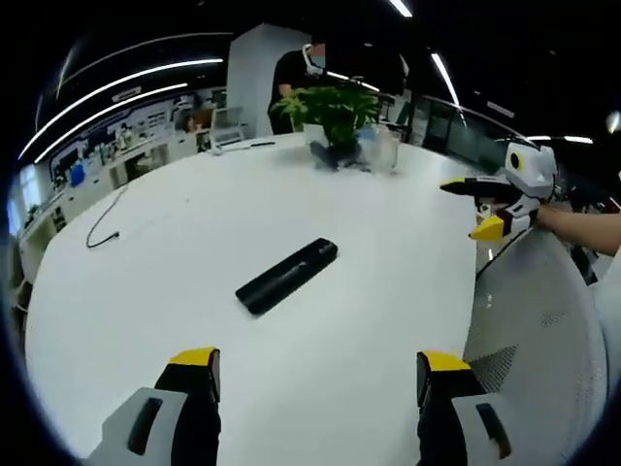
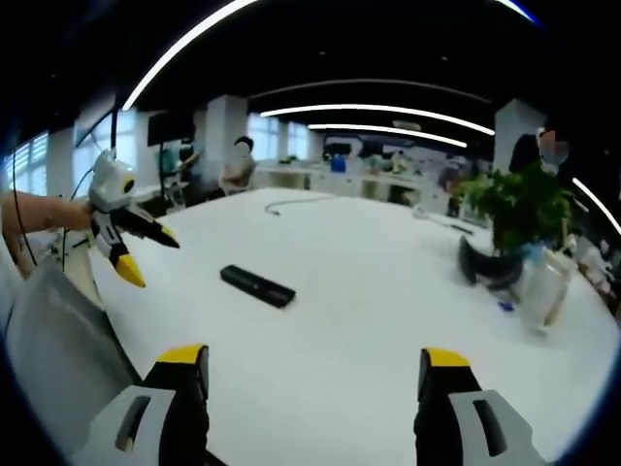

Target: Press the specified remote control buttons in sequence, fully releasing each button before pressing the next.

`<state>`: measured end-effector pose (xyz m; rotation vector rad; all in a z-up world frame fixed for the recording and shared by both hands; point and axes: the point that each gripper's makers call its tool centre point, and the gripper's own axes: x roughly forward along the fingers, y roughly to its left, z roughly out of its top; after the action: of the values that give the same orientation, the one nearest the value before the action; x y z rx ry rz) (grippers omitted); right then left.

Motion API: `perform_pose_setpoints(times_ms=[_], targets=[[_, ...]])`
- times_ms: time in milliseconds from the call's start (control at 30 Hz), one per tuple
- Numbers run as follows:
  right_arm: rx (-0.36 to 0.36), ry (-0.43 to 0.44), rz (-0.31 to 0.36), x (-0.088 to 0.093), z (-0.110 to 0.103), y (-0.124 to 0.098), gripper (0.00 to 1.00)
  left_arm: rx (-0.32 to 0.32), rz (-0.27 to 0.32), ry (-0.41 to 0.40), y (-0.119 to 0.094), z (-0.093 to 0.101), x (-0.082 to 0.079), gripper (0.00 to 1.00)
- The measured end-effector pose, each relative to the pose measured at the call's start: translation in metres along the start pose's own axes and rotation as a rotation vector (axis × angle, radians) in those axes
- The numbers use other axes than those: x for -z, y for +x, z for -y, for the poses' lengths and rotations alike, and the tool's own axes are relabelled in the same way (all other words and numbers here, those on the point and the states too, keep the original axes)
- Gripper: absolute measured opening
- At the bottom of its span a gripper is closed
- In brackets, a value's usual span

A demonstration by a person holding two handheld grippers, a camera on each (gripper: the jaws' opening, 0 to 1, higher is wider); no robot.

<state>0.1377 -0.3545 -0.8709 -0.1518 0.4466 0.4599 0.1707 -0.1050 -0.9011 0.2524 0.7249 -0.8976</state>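
Observation:
A black remote control (image 1: 287, 276) lies flat on the white table (image 1: 194, 252), ahead of my left gripper (image 1: 318, 374), whose yellow-tipped jaws stand wide apart and hold nothing. My right gripper (image 1: 477, 208) comes in from the right of the left gripper view, held by a hand above the table edge, jaws apart. In the right gripper view the remote control (image 2: 257, 285) lies left of centre on the table (image 2: 388, 291). My right gripper (image 2: 315, 371) is open well short of it. My left gripper (image 2: 144, 254) hangs at the left, open, off the table's side.
A potted green plant (image 1: 335, 121) and a clear container (image 1: 383, 150) stand at the table's far side. A thin black cable (image 1: 105, 225) lies at the left. A grey mesh chair back (image 1: 539, 330) stands at the right edge. People sit and stand in the office behind.

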Motion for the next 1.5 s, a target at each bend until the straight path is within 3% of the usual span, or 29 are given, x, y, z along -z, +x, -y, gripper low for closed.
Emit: perform_pose_setpoints(times_ms=[233, 400, 733, 933, 1233, 1500], targets=[[0.000, -0.004, -0.010, 0.001, -0.001, 0.000, 0.86, 0.070, -0.052, 0.028, 0.024, -0.006, -0.010, 0.85], [-0.006, -0.017, -0.020, 0.003, -0.001, 0.001, 0.84, 0.089, -0.109, 0.099, 0.042, -0.011, -0.014, 0.84], [-0.029, -0.006, -0.054, 0.009, -0.003, 0.002, 0.76, 0.119, -0.223, 0.205, 0.060, -0.025, -0.006, 0.80], [-0.030, -0.010, -0.079, 0.014, -0.002, 0.003, 0.75, 0.179, -0.239, 0.174, 0.068, -0.030, -0.005, 0.76], [-0.029, 0.001, -0.096, 0.019, -0.001, 0.003, 0.72, 0.199, -0.277, 0.160, 0.083, -0.038, -0.006, 0.69], [-0.036, 0.007, -0.100, 0.020, -0.001, 0.003, 0.69, 0.193, -0.290, 0.205, 0.093, -0.046, -0.011, 0.63]])
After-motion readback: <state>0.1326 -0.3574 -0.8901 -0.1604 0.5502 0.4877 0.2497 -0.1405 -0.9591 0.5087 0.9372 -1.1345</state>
